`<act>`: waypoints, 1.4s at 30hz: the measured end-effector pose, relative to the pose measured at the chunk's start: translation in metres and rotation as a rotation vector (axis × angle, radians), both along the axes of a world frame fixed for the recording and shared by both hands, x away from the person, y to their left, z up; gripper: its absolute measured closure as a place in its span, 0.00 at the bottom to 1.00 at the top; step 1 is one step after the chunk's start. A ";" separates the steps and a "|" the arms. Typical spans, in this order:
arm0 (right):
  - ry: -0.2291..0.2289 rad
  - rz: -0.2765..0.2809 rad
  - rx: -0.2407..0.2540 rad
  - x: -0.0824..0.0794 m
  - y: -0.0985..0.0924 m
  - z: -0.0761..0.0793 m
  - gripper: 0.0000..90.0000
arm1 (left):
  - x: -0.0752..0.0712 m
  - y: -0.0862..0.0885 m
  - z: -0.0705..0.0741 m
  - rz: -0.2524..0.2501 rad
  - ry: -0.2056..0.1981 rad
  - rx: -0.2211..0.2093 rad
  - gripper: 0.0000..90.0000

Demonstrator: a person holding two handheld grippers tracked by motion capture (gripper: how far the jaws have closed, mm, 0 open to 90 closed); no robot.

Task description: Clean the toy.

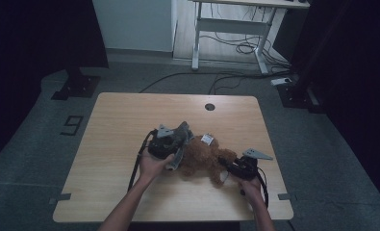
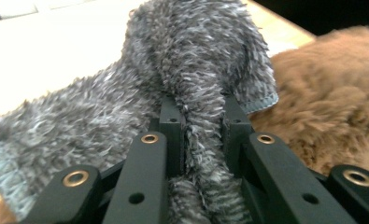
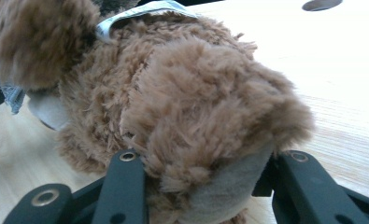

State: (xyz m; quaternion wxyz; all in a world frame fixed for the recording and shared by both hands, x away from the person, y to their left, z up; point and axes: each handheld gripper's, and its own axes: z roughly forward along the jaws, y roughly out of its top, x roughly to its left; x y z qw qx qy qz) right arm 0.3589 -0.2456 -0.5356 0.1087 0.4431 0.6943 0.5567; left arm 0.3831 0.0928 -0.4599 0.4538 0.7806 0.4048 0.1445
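lying on its side near the middle of the tabletop [image 1: 110, 144], just in front of the person: a brown plush bear [image 1: 204, 156], white sewn tag [image 1: 207, 139] facing up. left gripper [image 1: 171, 144] clamped tight on a fold of grey fuzzy cloth [image 2: 196, 60], pinched thin between the black jaws and lifted a little, probably to draw the garment over the bear or peel it off. right gripper [image 1: 227, 166] closed around a stubby paw [image 3: 210, 140] with a pale grey sole, likely pinning the toy so that it cannot slide while the cloth gets pulled. shaggy, curly, warm-brown fur all over; grey cloth speckled, long-piled, hemmed with a stitched edge, draped against the bear's left flank. soft throughout, so bound to squash and stretch under any tug.
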 end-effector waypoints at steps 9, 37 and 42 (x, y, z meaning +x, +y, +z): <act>0.001 0.002 -0.004 -0.001 0.002 0.000 0.66 | -0.021 0.048 0.000 0.097 -0.052 0.015 0.84; 0.008 -0.009 0.014 0.001 -0.001 -0.003 0.66 | -0.021 0.082 0.030 0.087 -0.041 -0.117 0.84; 0.010 -0.009 0.018 0.001 -0.001 -0.003 0.66 | -0.020 0.020 0.047 -0.032 -0.076 -0.024 0.84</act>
